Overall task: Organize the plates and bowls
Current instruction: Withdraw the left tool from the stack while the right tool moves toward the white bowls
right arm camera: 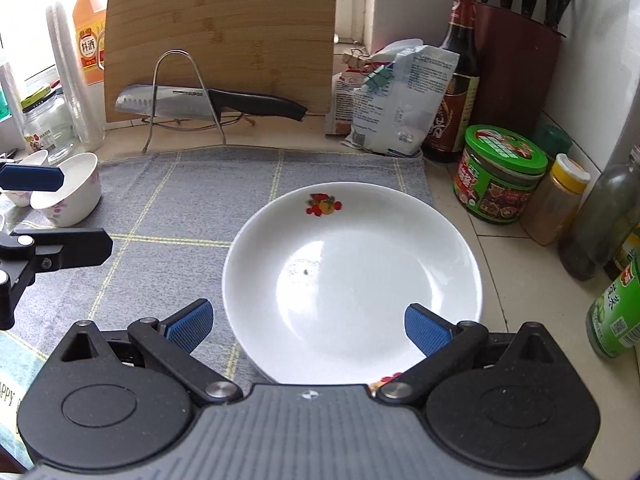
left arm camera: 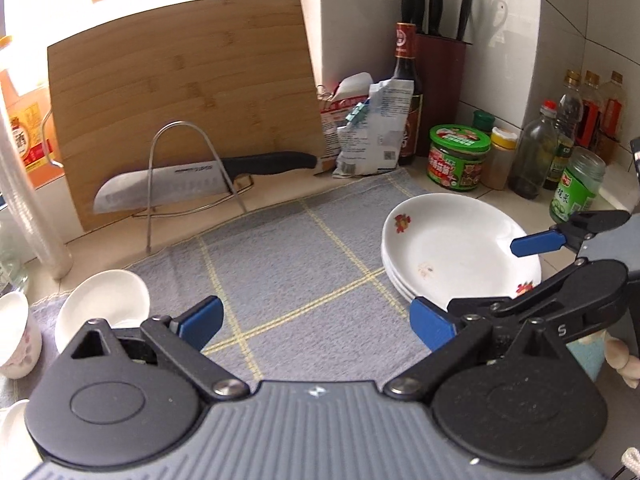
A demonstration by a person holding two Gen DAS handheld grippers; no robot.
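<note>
A stack of white plates (left arm camera: 452, 252) with small fruit prints lies at the right end of a grey checked cloth (left arm camera: 288, 276). My right gripper (right arm camera: 308, 328) hovers open over the near rim of the top plate (right arm camera: 352, 276); its pads do not touch it. It reaches in from the right in the left wrist view, right gripper (left arm camera: 484, 276). My left gripper (left arm camera: 316, 326) stands open over bare cloth with nothing between its fingers. White bowls (left arm camera: 104, 304) sit at the cloth's left end, floral bowls (right arm camera: 68, 196) beside the left gripper (right arm camera: 86, 214).
A bamboo cutting board (left arm camera: 184, 100) leans at the back with a knife (left arm camera: 192, 180) on a wire rack. Bags (left arm camera: 368, 128), a sauce bottle (left arm camera: 408, 80), a knife block (left arm camera: 440, 68) and jars (left arm camera: 458, 158) crowd the back right corner. Stacked plastic cups (right arm camera: 72, 80) stand far left.
</note>
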